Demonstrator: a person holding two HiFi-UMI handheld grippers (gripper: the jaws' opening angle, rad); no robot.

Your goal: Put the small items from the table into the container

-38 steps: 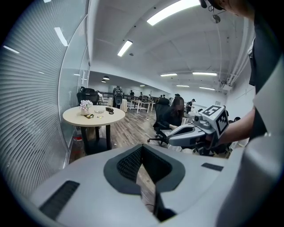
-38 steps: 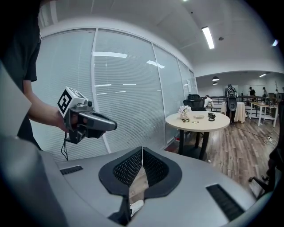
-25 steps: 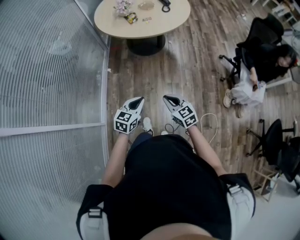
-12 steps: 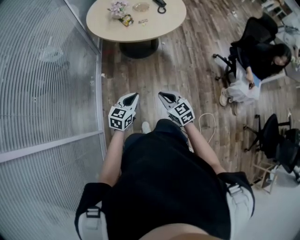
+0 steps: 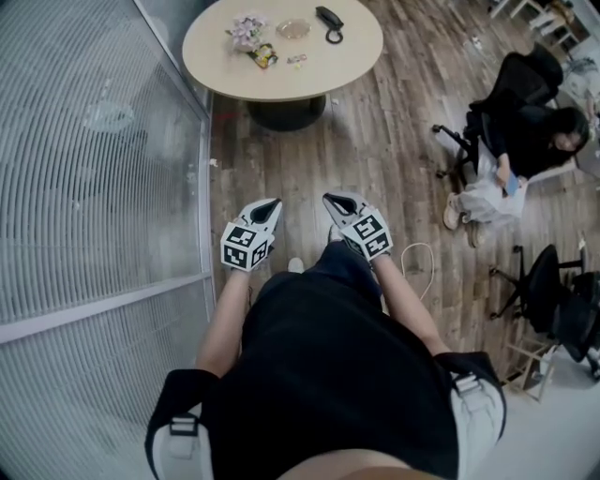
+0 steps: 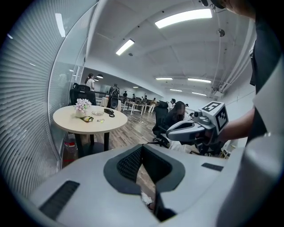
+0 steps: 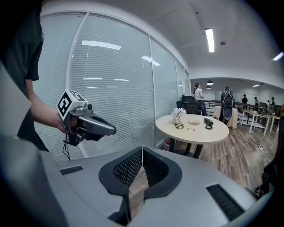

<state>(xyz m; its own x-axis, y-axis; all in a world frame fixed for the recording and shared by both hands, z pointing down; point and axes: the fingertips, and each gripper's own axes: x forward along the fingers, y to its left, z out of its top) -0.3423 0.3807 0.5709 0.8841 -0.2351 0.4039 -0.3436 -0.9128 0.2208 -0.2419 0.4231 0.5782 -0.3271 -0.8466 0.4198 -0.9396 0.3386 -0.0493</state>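
Observation:
A round beige table point(image 5: 349, 56) stands far ahead across the wooden floor. On it lie a yellow-black packet point(image 5: 263, 56), some tiny items point(image 5: 298, 59), a clear glass dish point(image 5: 292, 29), a black handset-like object point(image 5: 329, 19) and a small flower pot point(image 5: 247, 28). My left gripper point(image 5: 267, 205) and right gripper point(image 5: 337, 200) hang side by side in front of the person's body, well short of the table. Both are shut with nothing between the jaws. The left gripper view shows the table point(image 6: 88, 122) and the right gripper point(image 6: 191, 128). In the right gripper view I see the table point(image 7: 197, 128) and the left gripper point(image 7: 88, 124).
A curved glass wall with blinds point(image 5: 94, 169) runs along the left. At the right a person sits on an office chair point(image 5: 525, 141), with more black chairs point(image 5: 553, 291) nearby. A white cable point(image 5: 417, 262) lies on the floor beside the person's feet.
The person has walked a little over the floor, and the view swayed left and back. Both grippers were carried along side by side and stayed shut.

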